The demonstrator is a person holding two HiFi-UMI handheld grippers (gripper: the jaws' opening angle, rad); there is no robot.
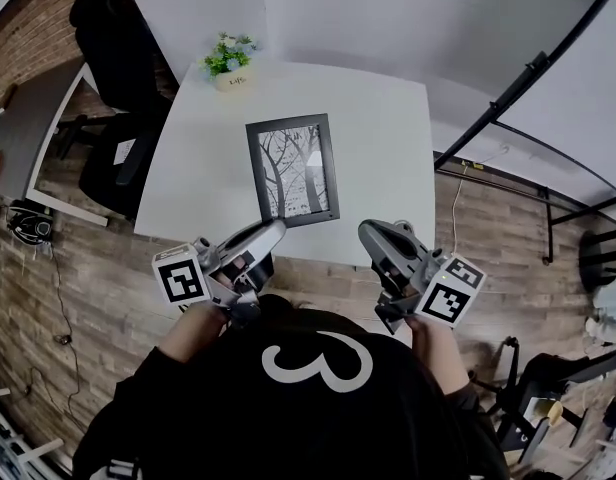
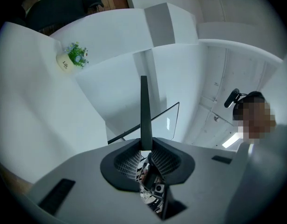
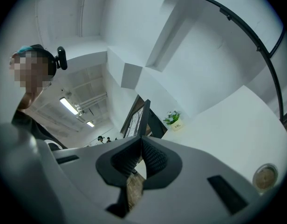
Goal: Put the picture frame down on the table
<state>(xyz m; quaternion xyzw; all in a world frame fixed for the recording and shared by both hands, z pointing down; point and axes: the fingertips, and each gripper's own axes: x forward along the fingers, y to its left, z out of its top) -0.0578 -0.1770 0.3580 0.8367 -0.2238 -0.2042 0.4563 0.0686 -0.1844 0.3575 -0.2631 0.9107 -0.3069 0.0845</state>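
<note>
Progress looks late but unfinished; the picture frame (image 1: 293,171) lies face up over the middle of the white table (image 1: 388,138), its lower side close to the near edge; the left gripper (image 1: 275,231) is clenched on the frame's near left corner, the thin dark rim running up from between its pads in the left gripper view; the right gripper (image 1: 368,233) hangs just off the near right corner, apart from the frame, its jaws drawn together on nothing. In the right gripper view the frame seems tilted, with a dark wedge beneath it, so I judge the near side is held a little off the surface; whether the far side touches the table cannot be told. Left to do: lower the held corner flat, let go, draw back. A small potted plant (image 1: 230,63) stands near the far left corner, well apart from the frame.
</note>
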